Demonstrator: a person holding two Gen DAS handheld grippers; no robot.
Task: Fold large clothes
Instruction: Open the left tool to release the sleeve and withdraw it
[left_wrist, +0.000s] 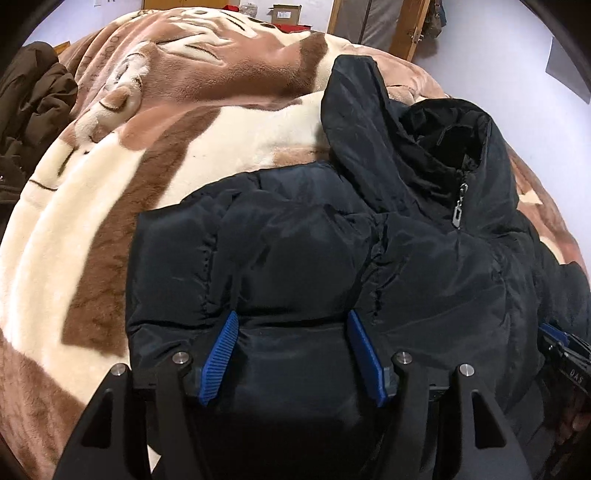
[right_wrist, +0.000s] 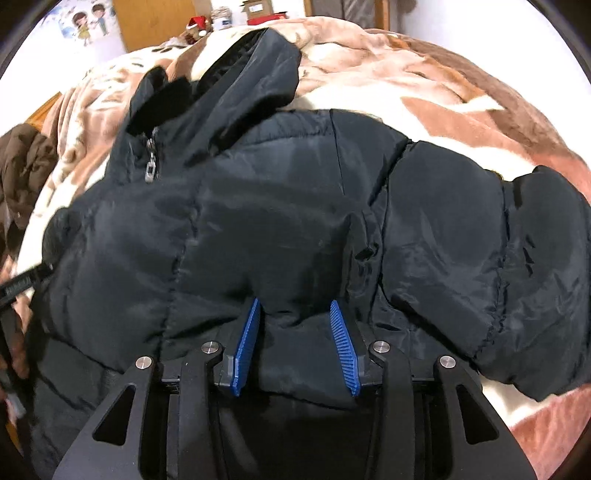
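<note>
Plush blanket (left_wrist: 110, 206); black jacket (left_wrist: 295, 229) lower part hidden behind grippers.

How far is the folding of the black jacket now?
Done: the jacket lies zipped and face up on the blanket. In hand: both claws, left and right, straddle puffy fabric near its lower part. Left: no fold shows yet; one sleeve and the hood lie spread out.

Left gripper (left_wrist: 291, 321) pitched steeply downward, jaws parted wide — blue pads (left_wrist: 221, 360) splayed. Right gripper (right_wrist: 295, 310) likewise tilted down — jaws narrower, padded fabric bulging between them.
</note>
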